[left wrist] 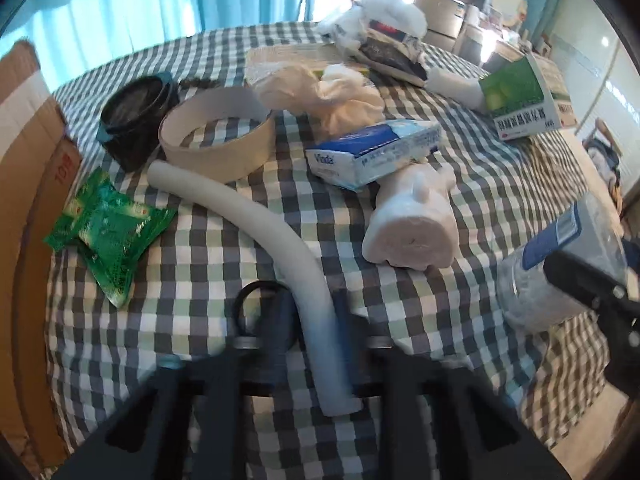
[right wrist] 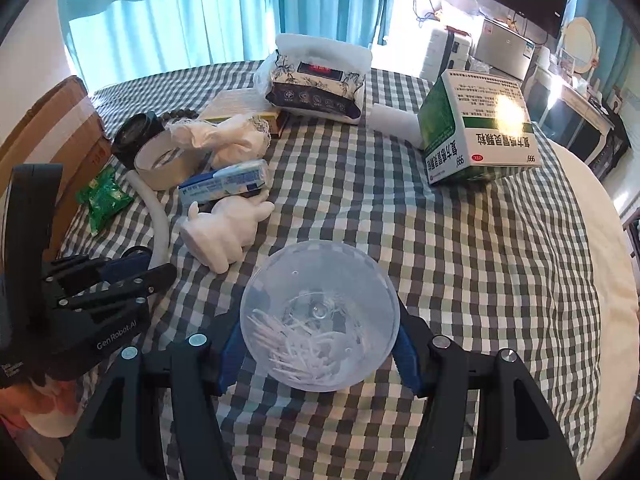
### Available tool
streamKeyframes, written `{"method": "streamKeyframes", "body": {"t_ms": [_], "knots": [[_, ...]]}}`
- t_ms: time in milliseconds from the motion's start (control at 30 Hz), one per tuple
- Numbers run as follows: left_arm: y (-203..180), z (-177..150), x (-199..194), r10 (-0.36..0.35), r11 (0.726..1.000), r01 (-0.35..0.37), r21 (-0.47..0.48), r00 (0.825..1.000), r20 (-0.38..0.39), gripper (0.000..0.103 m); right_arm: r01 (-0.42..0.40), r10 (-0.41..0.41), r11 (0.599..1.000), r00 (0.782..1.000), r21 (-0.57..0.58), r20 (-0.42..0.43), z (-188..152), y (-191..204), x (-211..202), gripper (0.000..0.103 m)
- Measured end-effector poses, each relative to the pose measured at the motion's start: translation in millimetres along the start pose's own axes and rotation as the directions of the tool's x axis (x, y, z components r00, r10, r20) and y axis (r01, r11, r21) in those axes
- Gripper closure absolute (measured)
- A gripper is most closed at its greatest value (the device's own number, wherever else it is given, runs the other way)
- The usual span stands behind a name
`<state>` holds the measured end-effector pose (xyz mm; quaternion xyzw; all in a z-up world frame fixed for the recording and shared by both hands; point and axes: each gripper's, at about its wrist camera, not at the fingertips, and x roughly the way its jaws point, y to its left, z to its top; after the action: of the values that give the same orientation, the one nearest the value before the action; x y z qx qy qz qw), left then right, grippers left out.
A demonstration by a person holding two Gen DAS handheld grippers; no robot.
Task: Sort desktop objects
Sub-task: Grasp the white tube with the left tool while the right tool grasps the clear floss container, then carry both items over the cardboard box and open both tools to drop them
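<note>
Left gripper (left wrist: 316, 320) pinching the near end of a curved white foam tube (left wrist: 256, 216), fingers pressed against its sides; tube arcing away across the checked tablecloth (left wrist: 460, 184) toward a cardboard ring (left wrist: 216, 140); black round jar (left wrist: 134, 120) just behind the ring; green snack packet (left wrist: 112, 232) lying left of the tube, beside a cardboard box (left wrist: 28, 160) at the table edge. Right gripper (right wrist: 320, 344) clamped on a clear plastic container (right wrist: 320, 312) of cotton swabs, blue pads touching both sides, container's round end facing the camera; white foam rabbit figure (right wrist: 224, 232) lying on its side near the middle; blue tissue pack (right wrist: 224, 186) touching it behind; crumpled white cloth (right wrist: 228, 138) further back; green-and-white medicine box (right wrist: 476, 128) standing well apart to the right; dark patterned tissue bag (right wrist: 316, 80) at the far edge.
</note>
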<state>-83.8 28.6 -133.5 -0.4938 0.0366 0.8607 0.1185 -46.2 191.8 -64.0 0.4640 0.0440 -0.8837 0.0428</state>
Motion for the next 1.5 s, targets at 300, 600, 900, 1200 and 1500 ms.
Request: {"method": "streamKeyframes", "body": {"t_ms": [300,600,900,1200,1500], "knots": [[-5,10,-62,0.036,0.999,-0.043,0.025,0.977,0.211,0.096,-0.009,0.007,0.999,0.997,0.033,0.071,6,-6,-30,0.042],[-4,27,-132,-0.028,1.000,0.023,0.017,0.920,0.390,0.096,-0.040,0.036,0.999,0.982,0.022,0.186,15,2,-86,0.042],[27,49,-191,-0.101,0.990,0.134,-0.039,0.879,0.466,0.096,-0.032,0.025,0.999,0.980,0.032,0.196,27,15,-119,0.042],[80,61,-251,-0.008,0.995,0.055,-0.081,0.873,0.488,0.095,-0.062,0.063,0.998,0.958,-0.010,0.279,61,67,-162,0.042],[159,55,-295,0.107,0.981,-0.016,-0.193,0.877,0.468,0.095,-0.161,0.193,0.979,0.927,-0.123,0.323,103,164,-185,0.042]]}}
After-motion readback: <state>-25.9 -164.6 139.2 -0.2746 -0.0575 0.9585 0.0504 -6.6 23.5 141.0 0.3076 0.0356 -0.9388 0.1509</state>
